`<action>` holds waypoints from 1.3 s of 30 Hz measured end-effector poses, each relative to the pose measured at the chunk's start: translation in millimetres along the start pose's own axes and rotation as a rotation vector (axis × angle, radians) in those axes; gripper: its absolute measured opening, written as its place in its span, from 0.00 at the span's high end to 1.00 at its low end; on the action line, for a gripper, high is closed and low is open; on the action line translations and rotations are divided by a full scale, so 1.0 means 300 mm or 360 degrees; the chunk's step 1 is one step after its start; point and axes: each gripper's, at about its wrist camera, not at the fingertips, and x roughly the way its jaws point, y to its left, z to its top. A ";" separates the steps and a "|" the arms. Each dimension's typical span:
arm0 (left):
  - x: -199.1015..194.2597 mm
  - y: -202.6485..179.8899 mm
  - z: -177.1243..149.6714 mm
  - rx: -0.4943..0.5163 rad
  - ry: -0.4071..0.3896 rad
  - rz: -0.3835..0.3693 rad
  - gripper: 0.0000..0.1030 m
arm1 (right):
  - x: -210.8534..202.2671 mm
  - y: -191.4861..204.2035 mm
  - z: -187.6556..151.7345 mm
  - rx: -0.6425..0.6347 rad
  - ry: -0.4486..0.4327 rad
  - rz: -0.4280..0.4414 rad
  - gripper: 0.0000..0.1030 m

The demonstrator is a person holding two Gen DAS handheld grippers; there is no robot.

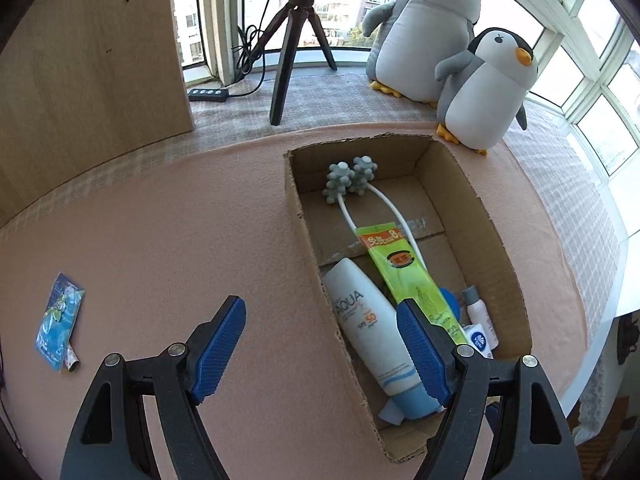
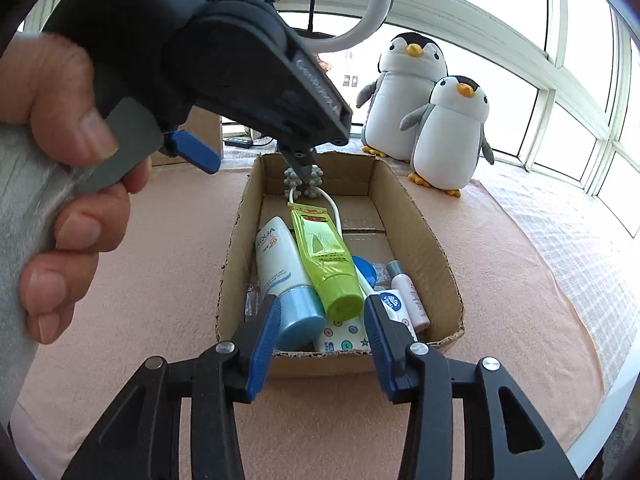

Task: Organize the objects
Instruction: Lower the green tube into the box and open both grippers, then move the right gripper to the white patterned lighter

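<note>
The cardboard box point(image 1: 472, 216) sits open-topped on the pink-covered worktop point(image 1: 180, 220), and most of the things are already in it. A white sunscreen bottle point(image 1: 370, 320) with a pale blue cap lies along the box's left wall. Beside it, partly overlapping, lies a green tube point(image 1: 404, 268). Under the tube runs the white handle of a roller massager point(image 1: 350, 180), its two grey knobbed balls resting at the far end of the box. At the near right corner are a small white bottle point(image 1: 478, 310) with a grey cap, a blue lid and a few small packets.

Out on the cloth, well apart to the left of the box, lies a blue card packet point(image 1: 60, 320).

The left gripper point(image 1: 320, 348) hangs over the box's near left wall, jaws wide apart with nothing between the pads. The right gripper point(image 2: 320, 344) is just before the box's near end, jaws part-way open and empty. A hand point(image 2: 68, 200) holds the left gripper's handle.

Behind the box stand two plush penguins point(image 1: 452, 56) by the window, with a tripod point(image 1: 296, 40) to their left.
</note>
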 end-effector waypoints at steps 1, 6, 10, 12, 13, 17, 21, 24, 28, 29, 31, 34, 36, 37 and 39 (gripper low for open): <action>-0.005 0.037 -0.015 -0.0022 0.0000 0.0014 0.22 | 0.000 0.007 -0.001 0.0010 -0.0001 0.0009 0.62; -0.054 0.241 -0.091 -0.0120 -0.0022 0.0124 0.22 | -0.017 0.067 -0.005 -0.0004 -0.0010 0.0052 0.61; -0.111 0.444 -0.157 -0.0252 -0.0042 0.0160 0.22 | -0.022 0.160 0.009 -0.0052 -0.0010 0.0110 0.59; -0.143 0.553 -0.194 -0.0321 -0.0063 0.0190 0.22 | -0.011 0.211 0.017 -0.0080 0.0000 0.0153 0.56; -0.158 0.606 -0.214 -0.0355 -0.0075 0.0203 0.22 | -0.005 0.239 0.019 -0.0083 0.0012 0.0186 0.56; -0.213 0.817 -0.296 -0.0476 -0.0084 0.0223 0.22 | 0.013 0.367 0.016 -0.0137 0.0046 0.0283 0.55; -0.276 1.007 -0.390 -0.0625 -0.0118 0.0271 0.22 | 0.050 0.505 -0.001 -0.0180 0.0165 0.0404 0.55; -0.315 1.131 -0.478 -0.0755 -0.0127 0.0276 0.22 | 0.099 0.623 -0.013 -0.0306 0.0254 0.0482 0.54; -0.341 1.257 -0.597 -0.0884 -0.0109 0.0285 0.22 | 0.171 0.789 -0.029 -0.0530 0.0322 0.0559 0.54; -0.346 1.281 -0.624 -0.0906 -0.0102 0.0283 0.22 | 0.186 0.825 -0.028 -0.0561 0.0330 0.0579 0.54; -0.348 1.316 -0.672 -0.0944 -0.0088 0.0292 0.22 | 0.218 0.890 -0.020 -0.0607 0.0339 0.0609 0.54; -0.359 1.360 -0.747 -0.1005 -0.0075 0.0299 0.22 | 0.259 0.972 0.009 -0.0647 0.0297 0.0636 0.54; -0.361 1.384 -0.786 -0.1040 -0.0063 0.0302 0.22 | 0.290 1.008 0.041 -0.0649 0.0287 0.0647 0.55; -0.363 1.395 -0.801 -0.1054 -0.0059 0.0303 0.22 | 0.302 1.021 0.055 -0.0650 0.0281 0.0645 0.55; -0.366 1.412 -0.822 -0.1073 -0.0059 0.0305 0.22 | 0.325 1.043 0.078 -0.0651 0.0285 0.0660 0.64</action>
